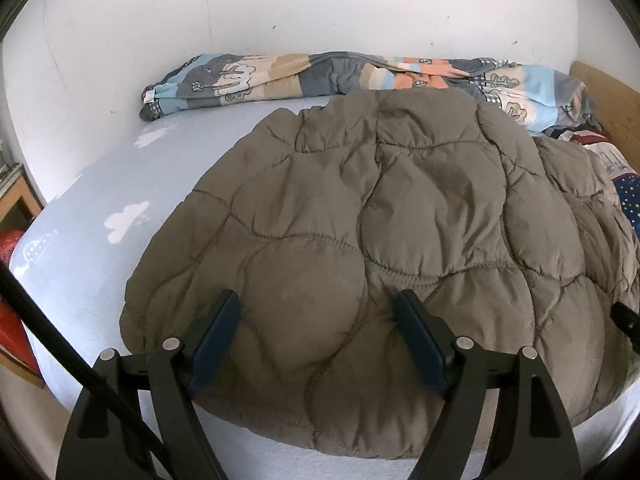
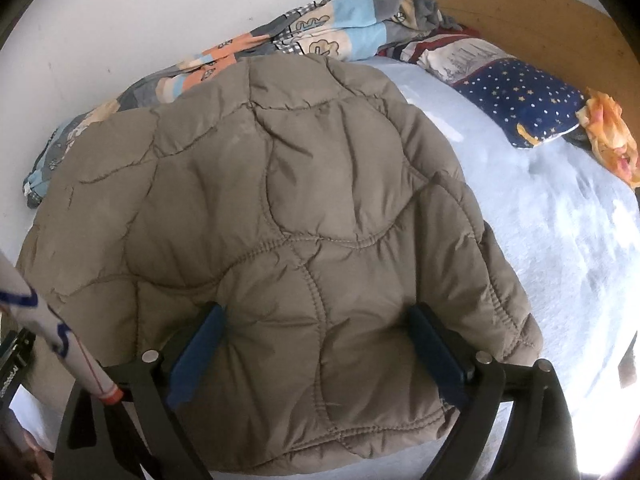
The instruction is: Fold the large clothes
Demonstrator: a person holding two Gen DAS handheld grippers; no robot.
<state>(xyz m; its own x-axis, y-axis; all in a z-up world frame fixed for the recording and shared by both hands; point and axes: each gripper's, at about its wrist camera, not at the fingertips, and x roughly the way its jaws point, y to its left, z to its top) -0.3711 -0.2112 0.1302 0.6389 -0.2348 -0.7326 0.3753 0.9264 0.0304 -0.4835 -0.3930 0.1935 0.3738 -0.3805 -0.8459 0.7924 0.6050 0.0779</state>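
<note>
The brown quilted jacket [image 1: 360, 220] lies flat on the bed [image 1: 80, 272], stretching toward 12 o'clock from both wide-open, empty claws, left gripper [image 1: 316, 320] and right gripper [image 2: 316, 332] poised above its near hem

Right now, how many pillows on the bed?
1 visible: the star-print pillow at the head of the bed, by the wooden headboard, right of the quilted jacket. The rolled duvet may hide more.

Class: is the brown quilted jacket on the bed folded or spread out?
Spread out: the brown quilted jacket lies flat across the bed, sleeve trailing sideways, unfolded.
</note>
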